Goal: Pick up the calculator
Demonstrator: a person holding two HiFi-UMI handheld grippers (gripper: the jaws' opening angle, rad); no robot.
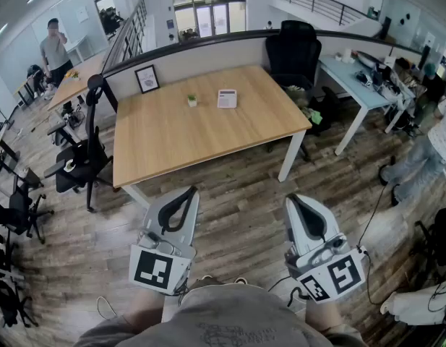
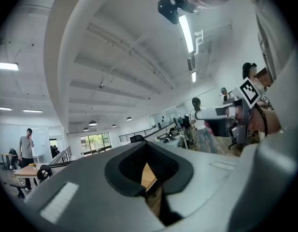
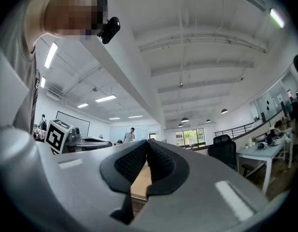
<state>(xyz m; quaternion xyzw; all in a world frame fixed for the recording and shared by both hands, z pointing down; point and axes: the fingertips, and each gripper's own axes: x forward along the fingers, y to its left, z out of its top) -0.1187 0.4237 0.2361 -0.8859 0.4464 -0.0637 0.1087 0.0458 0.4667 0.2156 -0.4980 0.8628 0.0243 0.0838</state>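
The calculator (image 1: 227,98), a small white slab, lies on the far middle of the wooden table (image 1: 165,139). Both grippers hover over the floor in front of the table, well short of it. My left gripper (image 1: 191,191) is shut with nothing between its black pads, and in the left gripper view (image 2: 147,146) only a strip of tabletop shows past its tips. My right gripper (image 1: 291,198) is also shut and empty, and the right gripper view (image 3: 147,143) shows its ribbed pads (image 3: 134,162) meeting at the tips. Neither gripper view shows the calculator.
A tiny green plant (image 1: 191,100) stands left of the calculator. A framed picture (image 1: 147,79) leans at the table's back left corner. Black office chairs stand at the left (image 1: 82,161) and behind the table (image 1: 293,50). A person (image 1: 55,49) stands far back left. A light-blue desk (image 1: 353,78) is at right.
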